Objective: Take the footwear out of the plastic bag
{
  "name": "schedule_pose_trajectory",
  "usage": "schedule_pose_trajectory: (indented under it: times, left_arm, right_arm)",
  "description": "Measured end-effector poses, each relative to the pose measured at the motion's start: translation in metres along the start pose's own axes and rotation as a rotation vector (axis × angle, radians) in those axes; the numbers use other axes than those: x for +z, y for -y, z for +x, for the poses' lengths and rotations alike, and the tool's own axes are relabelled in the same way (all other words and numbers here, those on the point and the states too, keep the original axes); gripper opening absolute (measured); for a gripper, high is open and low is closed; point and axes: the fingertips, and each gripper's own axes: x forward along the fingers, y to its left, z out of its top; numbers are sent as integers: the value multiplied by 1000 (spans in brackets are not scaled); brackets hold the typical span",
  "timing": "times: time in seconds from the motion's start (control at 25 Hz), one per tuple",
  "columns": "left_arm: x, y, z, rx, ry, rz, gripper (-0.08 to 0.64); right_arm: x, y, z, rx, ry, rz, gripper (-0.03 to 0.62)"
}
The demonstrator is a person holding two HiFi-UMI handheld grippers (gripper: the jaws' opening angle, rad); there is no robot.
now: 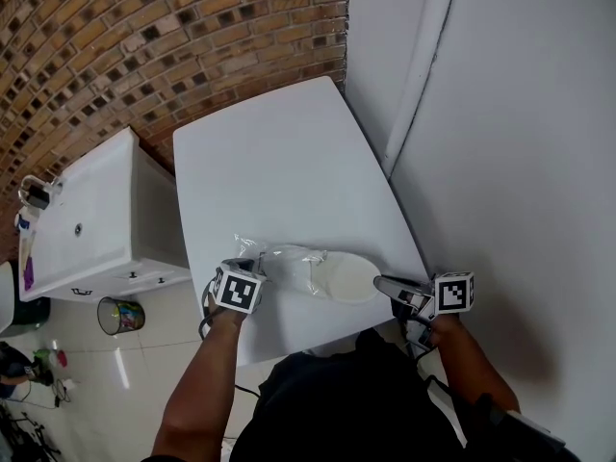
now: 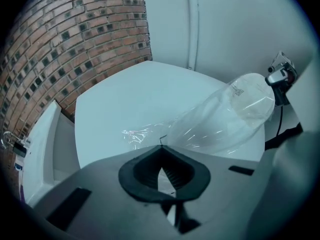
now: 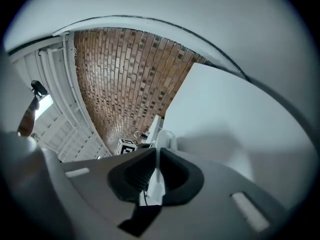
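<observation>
A clear plastic bag (image 1: 289,255) lies near the front edge of the white table (image 1: 279,171) with white footwear (image 1: 346,279) inside it. My left gripper (image 1: 252,263) is shut on the bag's crumpled left end. In the left gripper view its jaws (image 2: 160,146) pinch that plastic, and the bag (image 2: 200,129) runs off to the upper right. My right gripper (image 1: 383,283) is at the footwear's right end. In the right gripper view its jaws (image 3: 157,151) stand almost together with white material between them. Whether that is plastic or the footwear (image 3: 164,138) itself is unclear.
A white cabinet with a sink top (image 1: 87,219) stands left of the table, and a mesh bin (image 1: 120,314) sits on the floor below it. A brick wall (image 1: 144,37) is behind, and a white wall (image 1: 500,162) runs close along the table's right side.
</observation>
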Motion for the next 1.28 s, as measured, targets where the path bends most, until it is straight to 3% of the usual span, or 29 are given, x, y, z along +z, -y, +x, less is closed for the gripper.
schedule_pose_trajectory:
  times: [0.28, 0.48, 0.72, 1.08, 1.28]
  left_arm:
    - [10, -28, -6, 67, 44, -21, 6]
    - [7, -48, 1, 90, 44, -77, 6]
    - [-10, -69, 10, 84, -7, -188, 6]
    - [-18, -98, 12, 89, 0, -355, 6]
    - [-11, -105, 17, 88, 14, -403, 6]
  right_arm:
    - [30, -15, -7, -2, 75, -41, 28]
    - [44, -23, -10, -3, 88, -57, 28]
    - [64, -25, -21, -14, 119, -85, 28]
    - [91, -44, -33, 0, 192, -128, 29]
    - [94, -69, -39, 49, 219, -147, 29]
